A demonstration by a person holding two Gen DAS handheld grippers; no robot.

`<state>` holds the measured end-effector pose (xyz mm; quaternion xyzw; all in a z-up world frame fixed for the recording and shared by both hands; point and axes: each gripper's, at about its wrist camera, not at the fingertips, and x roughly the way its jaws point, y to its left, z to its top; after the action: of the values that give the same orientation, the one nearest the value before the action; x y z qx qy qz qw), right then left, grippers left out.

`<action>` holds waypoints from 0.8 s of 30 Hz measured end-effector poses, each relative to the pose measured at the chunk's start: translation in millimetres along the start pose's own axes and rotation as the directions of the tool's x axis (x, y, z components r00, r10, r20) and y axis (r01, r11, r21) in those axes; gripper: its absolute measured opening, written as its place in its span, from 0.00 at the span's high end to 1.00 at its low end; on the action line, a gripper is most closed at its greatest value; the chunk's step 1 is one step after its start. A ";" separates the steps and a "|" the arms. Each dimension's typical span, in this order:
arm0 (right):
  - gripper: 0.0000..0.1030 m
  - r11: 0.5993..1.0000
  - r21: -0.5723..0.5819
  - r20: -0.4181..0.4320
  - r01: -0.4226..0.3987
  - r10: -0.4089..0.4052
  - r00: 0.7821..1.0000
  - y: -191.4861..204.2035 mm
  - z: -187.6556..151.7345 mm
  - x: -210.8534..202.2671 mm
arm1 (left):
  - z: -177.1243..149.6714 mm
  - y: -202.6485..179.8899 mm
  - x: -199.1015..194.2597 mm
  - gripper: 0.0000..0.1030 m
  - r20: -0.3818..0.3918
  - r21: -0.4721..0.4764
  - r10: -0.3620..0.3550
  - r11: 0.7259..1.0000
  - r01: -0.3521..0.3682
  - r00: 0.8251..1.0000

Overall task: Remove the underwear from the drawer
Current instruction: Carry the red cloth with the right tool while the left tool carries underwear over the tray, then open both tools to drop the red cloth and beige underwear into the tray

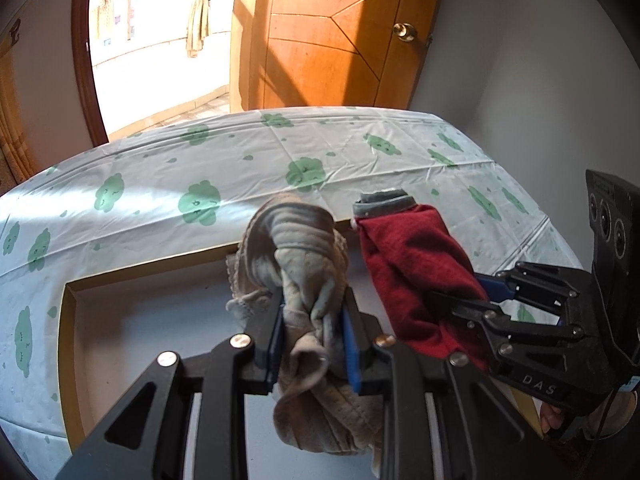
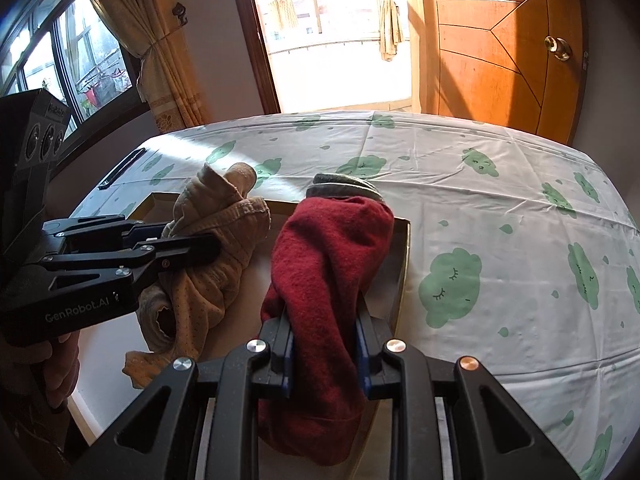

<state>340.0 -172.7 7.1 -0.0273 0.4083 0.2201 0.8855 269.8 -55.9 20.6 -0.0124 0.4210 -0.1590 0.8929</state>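
My left gripper (image 1: pixel 314 304) is shut on crumpled beige underwear (image 1: pixel 296 240), which bulges above the blue pads and hangs below them over the open drawer (image 1: pixel 70 320). Beside it on the right, my right gripper (image 1: pixel 452 304) grips red underwear (image 1: pixel 408 264) with a grey waistband. In the right wrist view the right gripper (image 2: pixel 324 312) is shut on the red underwear (image 2: pixel 332 240), held over the drawer's right rim (image 2: pixel 404 264). To the left, the left gripper (image 2: pixel 208 248) clamps the beige underwear (image 2: pixel 208 280). The drawer floor that shows is bare and white.
A white cover with green clouds (image 2: pixel 500 208) spreads around the drawer. A black bar (image 2: pixel 122 168) lies on it at far left. Behind stand a wooden door (image 2: pixel 500 40), a bright doorway (image 2: pixel 340 60) and a curtained window (image 2: pixel 80 52). A hand (image 2: pixel 60 360) holds the left gripper.
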 end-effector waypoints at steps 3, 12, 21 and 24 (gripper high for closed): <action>0.73 1.000 0.008 -0.017 -0.004 0.005 1.000 -2.6 -1.5 2.6 | -1.1 0.6 -1.1 0.59 0.008 -0.017 0.006 1.000 -0.006 1.000; 0.58 0.999 0.044 0.038 -0.009 0.007 0.999 -3.8 -7.1 -16.6 | -5.9 0.2 -20.8 0.46 0.038 -0.018 0.001 1.000 0.000 0.999; 0.53 0.999 0.038 0.058 0.004 -0.006 0.998 10.8 -15.9 -41.7 | -23.7 -3.2 -43.7 0.46 0.068 -0.016 -0.004 1.000 0.006 0.998; 0.52 0.999 0.035 0.062 -0.008 0.006 0.998 17.5 -22.7 -51.5 | -31.1 -2.5 -52.7 0.46 0.075 -0.022 -0.017 1.000 0.019 0.997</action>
<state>287.4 -181.0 32.1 -0.0034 0.3847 0.2165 0.8973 214.3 -39.3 40.3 -0.0321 0.3890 -0.1618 0.9063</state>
